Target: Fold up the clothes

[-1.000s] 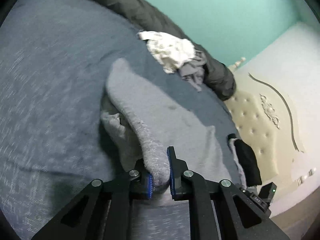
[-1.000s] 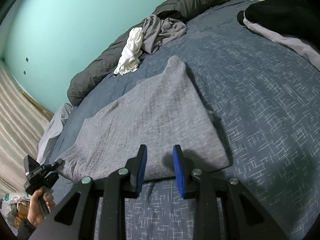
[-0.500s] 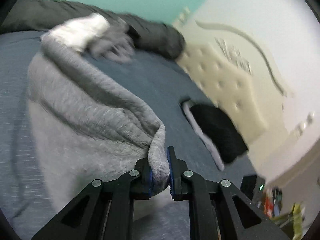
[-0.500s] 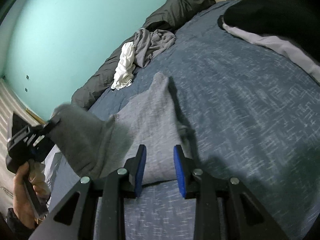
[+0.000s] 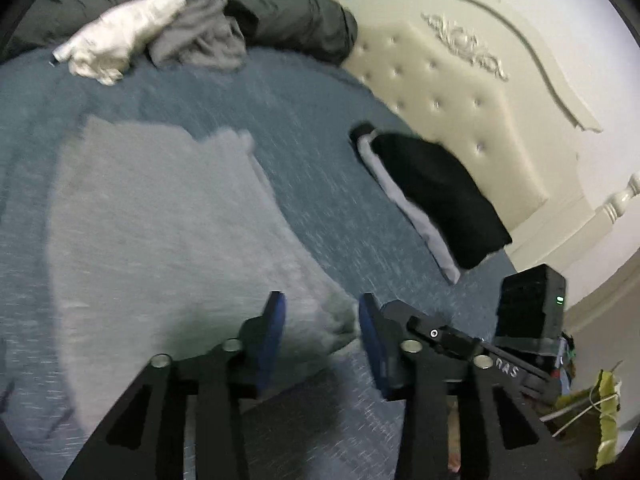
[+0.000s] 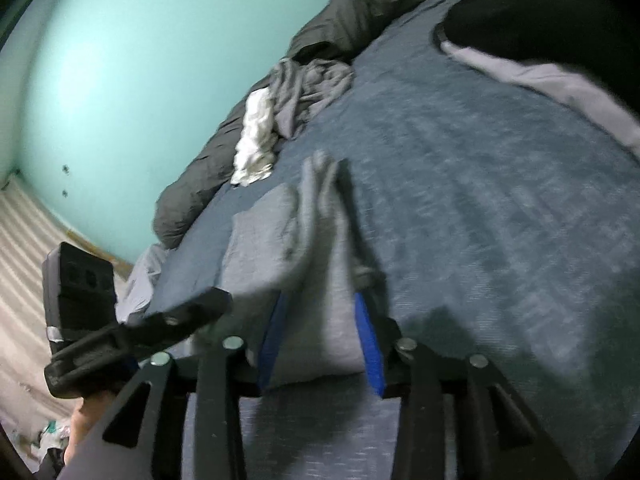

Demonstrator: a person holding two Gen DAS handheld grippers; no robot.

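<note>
Both views are blurred: the left gripper (image 5: 320, 316) gapes wide over the grey garment (image 5: 160, 232) (folded on the bed (image 5: 312, 152)); the right gripper (image 6: 320, 332) too, its fingertips hidden behind cloth.

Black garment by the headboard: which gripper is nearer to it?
Right. The black garment lies ahead of the right gripper, to its right; the left gripper sits further left, over the grey garment.

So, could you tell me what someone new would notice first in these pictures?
Probably the light grey garment, spread flat on the blue bedspread just ahead of both open grippers, the left gripper and the right gripper. Next, the black garment lying near the cream tufted headboard. Then the crumpled white cloth by the dark grey rolled duvet at the far edge, under the turquoise wall.
</note>
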